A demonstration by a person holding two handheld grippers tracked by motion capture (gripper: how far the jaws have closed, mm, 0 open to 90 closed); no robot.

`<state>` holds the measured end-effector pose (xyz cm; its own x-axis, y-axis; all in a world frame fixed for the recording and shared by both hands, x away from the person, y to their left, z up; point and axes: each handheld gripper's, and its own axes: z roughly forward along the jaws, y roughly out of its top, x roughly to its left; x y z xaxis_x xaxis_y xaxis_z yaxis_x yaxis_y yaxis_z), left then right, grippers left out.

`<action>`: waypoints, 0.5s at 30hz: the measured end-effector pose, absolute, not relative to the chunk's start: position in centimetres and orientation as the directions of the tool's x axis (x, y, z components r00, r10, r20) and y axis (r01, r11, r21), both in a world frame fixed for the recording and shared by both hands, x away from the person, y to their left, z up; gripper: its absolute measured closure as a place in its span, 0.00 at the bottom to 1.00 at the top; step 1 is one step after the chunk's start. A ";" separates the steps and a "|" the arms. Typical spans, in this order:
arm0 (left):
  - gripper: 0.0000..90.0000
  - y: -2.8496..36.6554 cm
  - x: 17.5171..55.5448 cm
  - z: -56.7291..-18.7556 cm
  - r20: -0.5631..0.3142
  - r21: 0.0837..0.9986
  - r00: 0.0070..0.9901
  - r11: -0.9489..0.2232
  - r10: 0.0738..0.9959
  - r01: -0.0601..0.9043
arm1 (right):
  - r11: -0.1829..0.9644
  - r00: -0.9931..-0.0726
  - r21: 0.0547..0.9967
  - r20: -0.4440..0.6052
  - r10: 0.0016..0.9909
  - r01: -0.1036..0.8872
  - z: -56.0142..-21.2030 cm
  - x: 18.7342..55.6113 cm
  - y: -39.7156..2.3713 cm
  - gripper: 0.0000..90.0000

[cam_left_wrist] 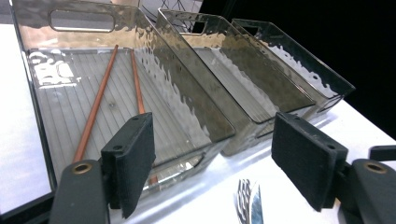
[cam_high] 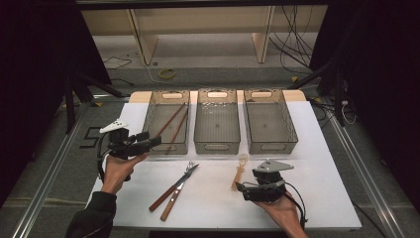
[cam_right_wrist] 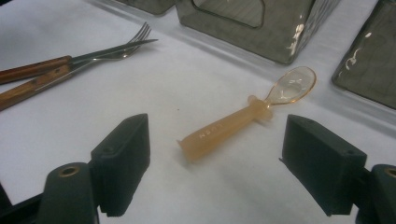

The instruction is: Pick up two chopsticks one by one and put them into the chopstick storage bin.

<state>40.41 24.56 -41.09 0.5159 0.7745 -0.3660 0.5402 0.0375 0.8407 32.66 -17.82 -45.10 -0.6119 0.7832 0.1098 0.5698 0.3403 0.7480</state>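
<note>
At the far left, the left hand-held gripper is held over the left edge of the white surface, just in front of the leftmost smoky plastic bin. Its jaws are spread, with nothing between them. Two wooden chopsticks are seen lying slantwise inside that bin, one leaning toward the near wall. In the left gripper view the near rim of the bin is seen just beyond the pads, and the tips of a fork and knife are seen on the surface below.

Three bins are lined up side by side along the far edge of the surface; the middle bin and the right bin are seen without contents. A broad strip of bare surface is left between the bins and the near edge.

On that strip, left of centre, a wooden-handled fork and a wooden-handled knife are laid touching, crossing near their metal ends.

Right of centre, a small translucent orange spoon is laid with its bowl toward the bins, just short of the middle bin. The right hand-held gripper is held just before the spoon's handle end, near the front edge. Its jaws are spread wide and empty; in the right gripper view the spoon is seen lying ahead between the pads, untouched.
</note>
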 end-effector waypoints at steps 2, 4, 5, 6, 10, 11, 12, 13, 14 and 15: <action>0.32 24.4 39.9 -41.3 -0.366 0.843 0.523 0.037 0.770 0.536 | 0.345 -0.606 0.738 0.107 0.789 0.580 -45.2 32.8 -17.4 0.25; 0.31 24.2 39.4 -41.5 -0.361 0.848 0.530 0.033 0.768 0.529 | 0.352 -0.600 0.727 0.102 0.793 0.589 -45.4 33.1 -17.0 0.24; 0.31 24.1 39.2 -41.6 -0.361 0.849 0.535 0.032 0.764 0.527 | 0.358 -0.601 0.724 0.099 0.793 0.590 -45.4 33.2 -16.8 0.24; 0.31 23.9 38.9 -41.7 -0.361 0.850 0.536 0.033 0.764 0.525 | 0.362 -0.603 0.720 0.098 0.792 0.592 -45.5 33.3 -16.6 0.24; 0.30 23.5 38.1 -42.3 -0.341 0.852 0.547 0.006 0.765 0.524 | 0.384 -0.612 0.708 0.085 0.786 0.592 -45.6 33.8 -15.9 0.24; 0.30 23.4 37.9 -42.5 -0.344 0.850 0.547 0.005 0.763 0.527 | 0.391 -0.613 0.702 0.082 0.786 0.595 -45.6 33.9 -15.8 0.24; 0.30 23.3 37.7 -42.8 -0.343 0.848 0.547 0.001 0.764 0.531 | 0.401 -0.618 0.699 0.072 0.783 0.591 -45.6 34.0 -15.7 0.24; 0.30 23.2 37.5 -43.0 -0.341 0.847 0.546 -0.001 0.765 0.531 | 0.408 -0.619 0.692 0.070 0.782 0.595 -45.6 34.1 -15.5 0.24; 0.30 23.2 37.3 -43.2 -0.336 0.846 0.545 -0.008 0.768 0.533 | 0.411 -0.625 0.695 0.070 0.778 0.590 -45.6 34.2 -15.4 0.25; 0.30 23.1 37.2 -43.3 -0.332 0.845 0.544 -0.013 0.770 0.534 | 0.414 -0.631 0.697 0.070 0.773 0.585 -45.6 34.3 -15.3 0.26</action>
